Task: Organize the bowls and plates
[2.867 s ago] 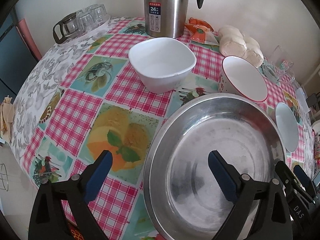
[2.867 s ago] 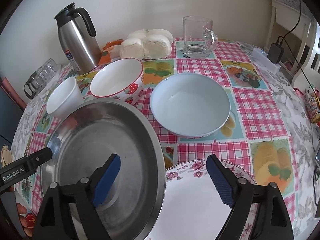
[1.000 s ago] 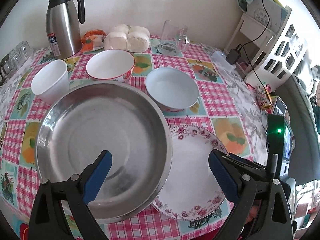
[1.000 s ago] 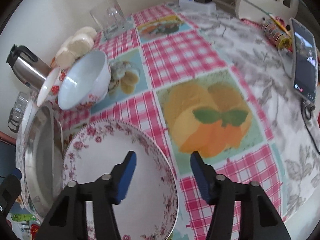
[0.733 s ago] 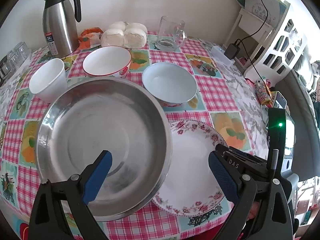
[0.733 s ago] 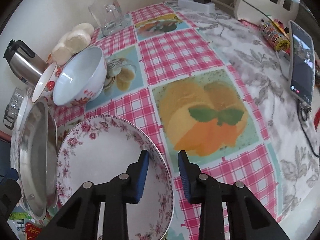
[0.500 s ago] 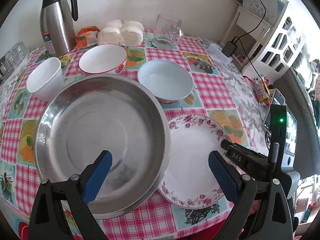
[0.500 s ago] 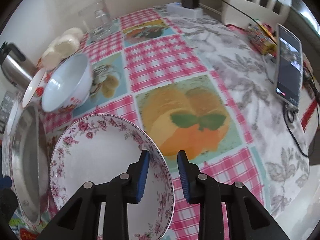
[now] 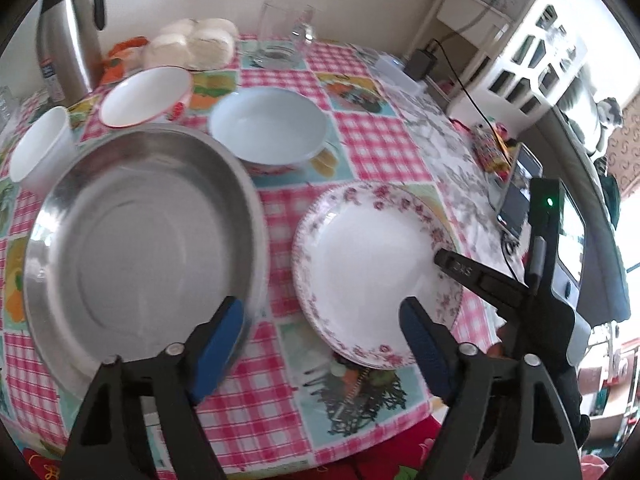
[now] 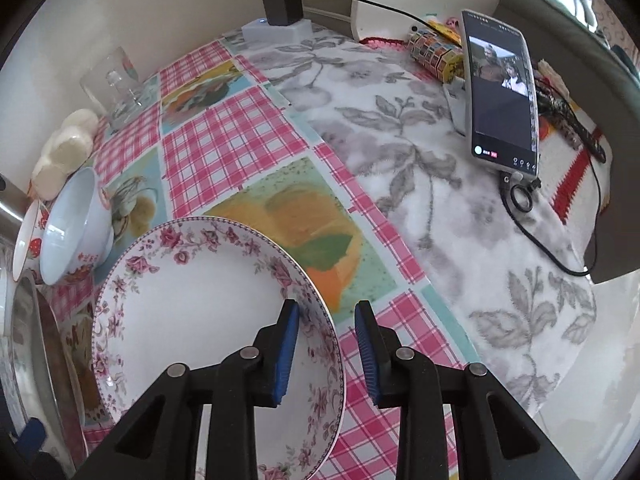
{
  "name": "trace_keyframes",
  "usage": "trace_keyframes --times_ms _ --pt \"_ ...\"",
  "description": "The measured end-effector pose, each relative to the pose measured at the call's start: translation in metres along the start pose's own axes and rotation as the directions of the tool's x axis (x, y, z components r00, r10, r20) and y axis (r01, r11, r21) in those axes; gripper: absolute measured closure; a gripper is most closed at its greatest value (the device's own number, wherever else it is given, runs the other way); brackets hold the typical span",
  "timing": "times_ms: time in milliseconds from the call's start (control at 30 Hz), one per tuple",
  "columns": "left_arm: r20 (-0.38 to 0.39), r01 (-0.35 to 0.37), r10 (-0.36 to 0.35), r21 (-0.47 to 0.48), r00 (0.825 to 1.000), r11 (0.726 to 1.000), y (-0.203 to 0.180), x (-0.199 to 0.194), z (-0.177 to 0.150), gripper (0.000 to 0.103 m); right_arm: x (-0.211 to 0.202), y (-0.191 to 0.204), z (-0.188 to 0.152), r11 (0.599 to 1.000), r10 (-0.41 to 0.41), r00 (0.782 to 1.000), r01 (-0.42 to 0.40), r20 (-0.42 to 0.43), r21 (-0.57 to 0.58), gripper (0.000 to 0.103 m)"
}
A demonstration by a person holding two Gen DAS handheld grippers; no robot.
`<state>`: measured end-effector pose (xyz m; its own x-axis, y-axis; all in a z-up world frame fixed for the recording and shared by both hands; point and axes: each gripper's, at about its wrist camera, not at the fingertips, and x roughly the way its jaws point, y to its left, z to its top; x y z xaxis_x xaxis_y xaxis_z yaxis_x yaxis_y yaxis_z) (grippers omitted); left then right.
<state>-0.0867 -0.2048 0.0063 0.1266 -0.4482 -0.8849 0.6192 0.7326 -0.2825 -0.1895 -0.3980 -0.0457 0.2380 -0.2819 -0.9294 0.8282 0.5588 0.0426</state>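
- Your right gripper [image 10: 326,350] points steeply down at the near-right rim of the floral plate [image 10: 192,304]; one blue pad sits inside the rim, the other outside, and the jaws have closed to a narrow gap astride it. Whether the pads actually press the china I cannot tell.
- In the left wrist view that same gripper [image 9: 440,258] reaches in from the right, its black finger lying over the floral plate [image 9: 368,264]. White lettering on the finger is too blurred to read.
- Your left gripper [image 9: 320,344] hangs tilted downward above the checked tablecloth [image 9: 256,400], jaws spread wide with nothing between them; they have just been narrowing. Its left pad overlaps the steel basin [image 9: 140,248] rim in the picture.
- The plate lies flat, just right of the basin, apart from it.
- Behind stand a pale blue bowl [image 9: 270,130], a red-rimmed bowl [image 9: 146,96] and a white cup [image 9: 38,148].
- The thermos [image 9: 66,52] label is illegible.
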Motion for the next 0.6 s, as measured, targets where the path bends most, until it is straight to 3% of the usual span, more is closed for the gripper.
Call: trace_keyframes --times_ms 233,333,533,600 --pt "-0.100 0.025 -0.026 -0.009 0.995 1.000 -0.015 0.030 -0.003 0.045 0.004 0.001 0.001 1.000 0.026 1.000 -0.026 -0.007 -0.008 0.071" --pt "-0.126 0.002 -0.002 0.002 0.992 1.000 -0.023 0.042 -0.006 0.051 0.005 0.000 0.002 0.999 0.040 0.999 -0.040 -0.009 -0.011 0.071" --pt "-0.122 -0.032 0.032 0.001 0.992 0.999 -0.028 0.052 -0.007 0.061 0.006 0.000 0.003 0.997 0.074 0.997 -0.074 -0.010 -0.010 0.071" --pt "-0.130 -0.033 0.032 0.001 0.991 0.999 -0.028 0.055 -0.008 0.068 0.007 -0.001 0.004 0.996 0.084 0.996 -0.084 -0.010 -0.010 0.071"
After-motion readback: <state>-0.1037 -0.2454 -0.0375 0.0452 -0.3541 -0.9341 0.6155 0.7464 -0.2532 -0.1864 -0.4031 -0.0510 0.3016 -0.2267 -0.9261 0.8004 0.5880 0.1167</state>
